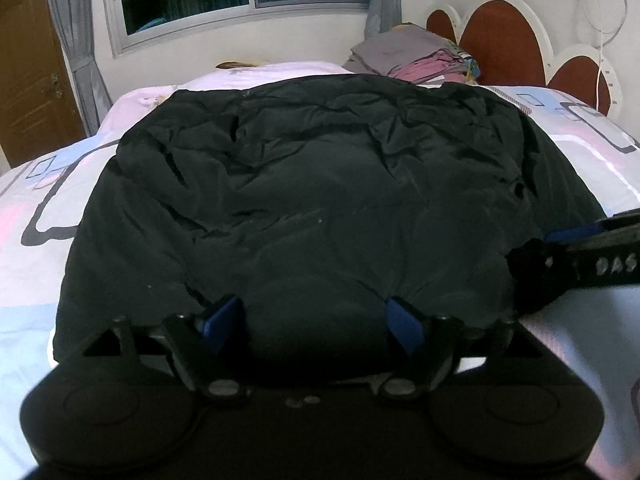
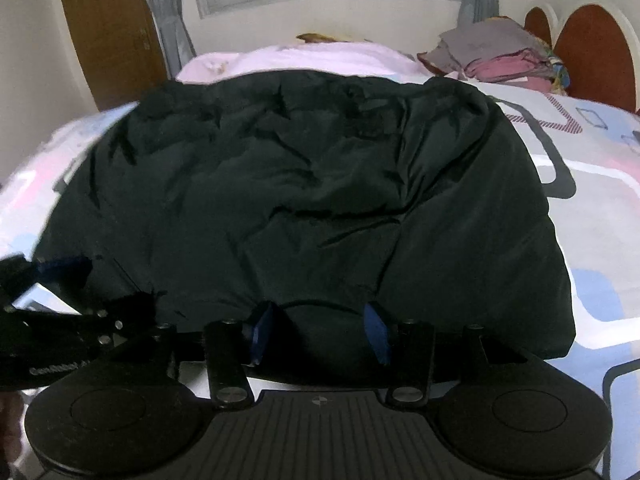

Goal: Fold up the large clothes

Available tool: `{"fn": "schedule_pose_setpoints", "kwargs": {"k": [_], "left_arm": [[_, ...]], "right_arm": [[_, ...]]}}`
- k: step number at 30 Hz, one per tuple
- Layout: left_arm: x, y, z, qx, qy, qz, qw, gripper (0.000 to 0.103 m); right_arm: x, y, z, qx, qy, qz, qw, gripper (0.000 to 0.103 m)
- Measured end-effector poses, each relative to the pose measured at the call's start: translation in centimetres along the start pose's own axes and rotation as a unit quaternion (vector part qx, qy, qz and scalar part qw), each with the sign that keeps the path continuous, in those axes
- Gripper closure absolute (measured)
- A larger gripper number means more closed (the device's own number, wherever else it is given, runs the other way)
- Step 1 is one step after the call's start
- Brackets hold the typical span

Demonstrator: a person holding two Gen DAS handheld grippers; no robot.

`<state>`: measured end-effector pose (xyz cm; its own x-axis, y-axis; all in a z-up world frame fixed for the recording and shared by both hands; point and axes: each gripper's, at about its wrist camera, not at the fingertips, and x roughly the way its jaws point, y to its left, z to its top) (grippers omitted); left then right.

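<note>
A large black jacket [image 1: 320, 184] lies spread on the bed [image 1: 48, 184], its near hem bunched at 6 o'clock in both wrist views. The left tool [image 1: 316, 322] and the right tool [image 2: 320, 334] each pinch a fold of that hem between blue pads. A stack of folded clothes [image 1: 416, 58] sits at 1 o'clock by the headboard [image 1: 500, 36].
</note>
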<state>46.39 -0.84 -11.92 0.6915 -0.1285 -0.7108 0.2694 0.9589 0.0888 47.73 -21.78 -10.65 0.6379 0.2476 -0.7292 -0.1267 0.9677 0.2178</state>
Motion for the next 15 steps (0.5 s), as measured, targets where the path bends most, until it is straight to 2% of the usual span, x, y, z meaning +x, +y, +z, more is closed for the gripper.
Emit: {"fn": "schedule_pose_setpoints", "kwargs": {"k": [1,2,3,4,7,9,10,11,12,13,15], "left_arm": [[-0.1,0.1,0.0,-0.001,0.0,0.001,1.0,0.022],[-0.4,0.3,-0.1,-0.004,-0.003,0.002,1.0,0.024],[-0.9,0.5,-0.1,-0.011,-0.011,0.002,0.9999,0.032],[-1.4,1.0,-0.3,-0.025,-0.02,0.002,0.9995,0.045],[-3.2,4.3,-2.3,-0.115,-0.037,-0.02,0.9924,0.069],[-4.1,7.1,-4.5,-0.201,-0.047,-0.031,0.9779,0.068],[-4.0,8.3,-5.6,-0.245,-0.046,-0.038,0.9678,0.061],[-3.6,9.1,-6.3,-0.275,-0.041,-0.046,0.9593,0.058],[-2.9,10.1,-7.2,-0.318,-0.036,-0.055,0.9459,0.051],[-2.4,10.7,-7.7,-0.35,-0.037,-0.063,0.9338,0.036],[-1.3,11.8,-8.5,-0.408,-0.055,-0.077,0.908,0.027]], "right_arm": [[-0.4,-0.2,0.0,0.003,-0.009,0.005,1.0,0.054],[-0.9,-0.4,0.1,0.004,-0.019,0.008,1.0,0.061],[-1.3,-0.5,0.1,0.005,-0.022,0.015,1.0,0.089],[-1.7,-0.3,0.2,0.007,-0.024,0.017,1.0,0.097],[-3.1,0.1,0.7,-0.002,-0.058,0.018,0.998,0.099],[-3.5,0.4,1.2,-0.005,-0.069,0.022,0.997,0.099],[-3.4,0.4,1.4,-0.002,-0.073,0.025,0.997,0.099],[-3.3,0.5,1.6,0.002,-0.077,0.029,0.997,0.099],[-3.0,0.6,1.8,0.007,-0.079,0.034,0.996,0.099],[-2.5,0.7,2.2,0.009,-0.079,0.037,0.996,0.099],[-1.5,1.0,2.7,0.009,-0.079,0.041,0.996,0.099]]}}
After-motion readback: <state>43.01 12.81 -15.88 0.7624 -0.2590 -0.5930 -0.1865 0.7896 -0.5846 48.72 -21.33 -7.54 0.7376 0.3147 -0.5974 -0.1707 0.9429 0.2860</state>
